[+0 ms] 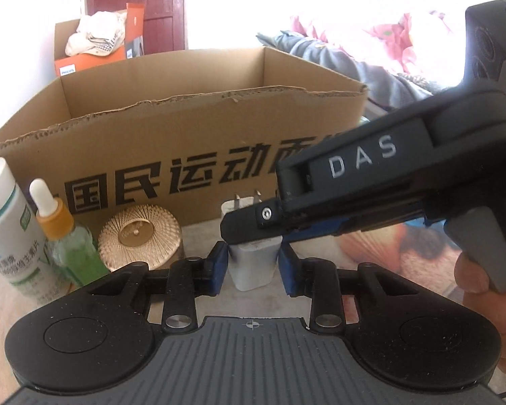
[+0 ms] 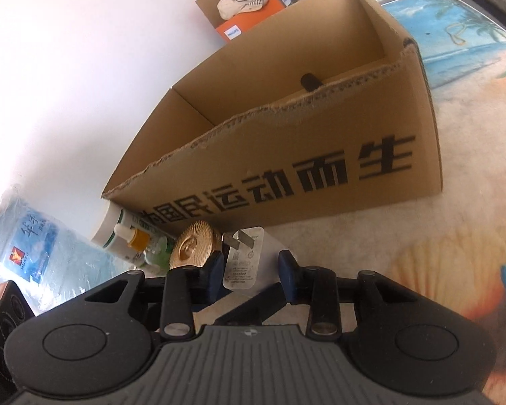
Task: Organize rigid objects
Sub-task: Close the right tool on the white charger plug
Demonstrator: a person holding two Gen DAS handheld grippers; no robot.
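Note:
A white plug charger (image 1: 253, 263) stands upright in front of the open cardboard box (image 1: 199, 125), prongs up. My left gripper (image 1: 253, 266) is open, with its blue pads on either side of the charger, a small gap each side. My right gripper (image 2: 251, 271) is open too and reaches over the charger (image 2: 243, 256) from the right; its black body (image 1: 371, 182) crosses the left wrist view above the charger. A dark cylinder (image 2: 309, 82) lies inside the box (image 2: 286, 155).
Left of the charger stand a gold ribbed lid jar (image 1: 140, 236), a green dropper bottle (image 1: 65, 236) and a white tube (image 1: 13, 233). A large water jug (image 2: 33, 246) lies at the left. A smaller box with cloth and an orange carton (image 1: 94, 44) sits behind.

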